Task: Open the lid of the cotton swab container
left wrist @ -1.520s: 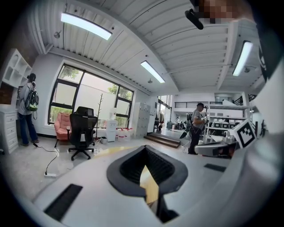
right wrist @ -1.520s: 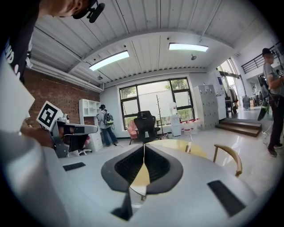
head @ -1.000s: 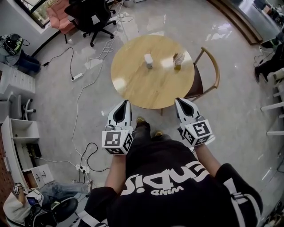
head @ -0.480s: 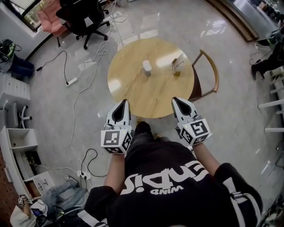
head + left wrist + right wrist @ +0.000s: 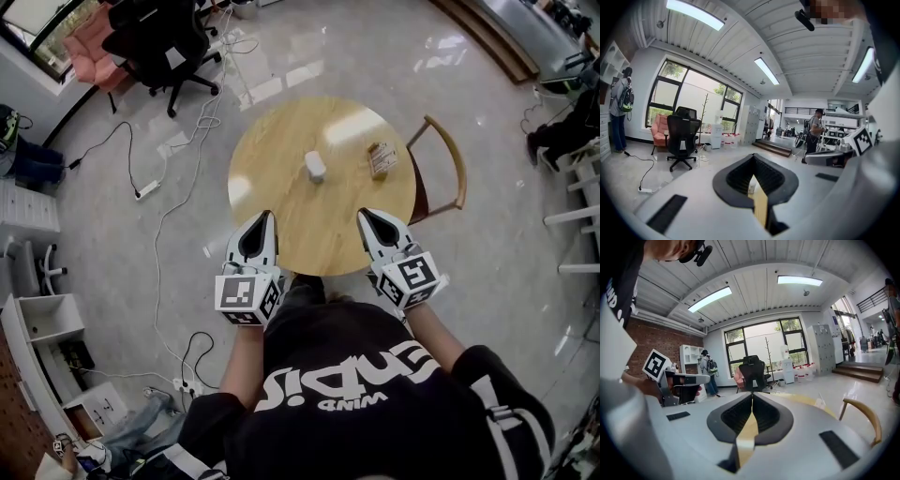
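On the round wooden table stand a small white container near the middle and a small clear box with tan contents to its right; which one holds the cotton swabs I cannot tell. My left gripper and right gripper hang side by side over the table's near edge, both shut and empty, well short of the two items. In the left gripper view the shut left gripper lets the white container show through its slit. The right gripper points past the clear box.
A wooden chair is tucked in at the table's right side. A black office chair and cables lie on the floor to the left, with shelving at the far left. Another person stands in the background.
The table has come closer. Both grippers have advanced from short of its near edge to over that edge, still shut and side by side.
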Available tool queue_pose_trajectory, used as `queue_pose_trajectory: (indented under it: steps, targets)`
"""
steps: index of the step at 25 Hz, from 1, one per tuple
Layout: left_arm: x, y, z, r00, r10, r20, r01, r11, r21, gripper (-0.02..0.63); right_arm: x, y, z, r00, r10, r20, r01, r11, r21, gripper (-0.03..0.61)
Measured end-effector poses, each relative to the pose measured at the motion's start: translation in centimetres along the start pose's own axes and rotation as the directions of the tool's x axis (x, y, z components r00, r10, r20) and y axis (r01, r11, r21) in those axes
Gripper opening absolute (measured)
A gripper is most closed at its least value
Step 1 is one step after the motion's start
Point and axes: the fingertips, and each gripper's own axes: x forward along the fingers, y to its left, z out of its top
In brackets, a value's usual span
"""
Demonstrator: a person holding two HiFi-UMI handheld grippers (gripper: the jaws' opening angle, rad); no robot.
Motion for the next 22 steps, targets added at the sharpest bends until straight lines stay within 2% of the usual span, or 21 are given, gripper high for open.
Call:
queue_pose_trajectory:
  steps: [5, 13, 20, 22]
  targets:
    - [3.7, 2.1, 0.9, 0.998, -0.059, -0.012, 0.059, 0.998, 0.021, 0.009, 3.6, -1.0, 0.6, 1.000, -0.023, 0.019, 0.023, 1.000, 0.014, 0.003]
    - [6.2, 3.5, 1.1, 0.989, -0.140, -0.047, 0.141, 0.990, 0.029, 0.008, 6.4, -1.7, 0.7, 0.996, -0.082, 0.033, 0.080, 0.996, 0.033, 0.003]
    - [7.0, 4.5, 0.7, 0.983, -0.174, -0.061, 0.176, 0.984, 0.024, 0.009, 8.2, -1.6, 0.0, 0.995, -0.094, 0.023, 0.094, 0.995, 0.031, 0.005]
    - [7.1, 4.7, 0.5, 0.982, -0.176, -0.065, 0.178, 0.984, 0.022, 0.009, 8.5, -1.6, -0.1, 0.995, -0.097, 0.025, 0.096, 0.995, 0.034, 0.025]
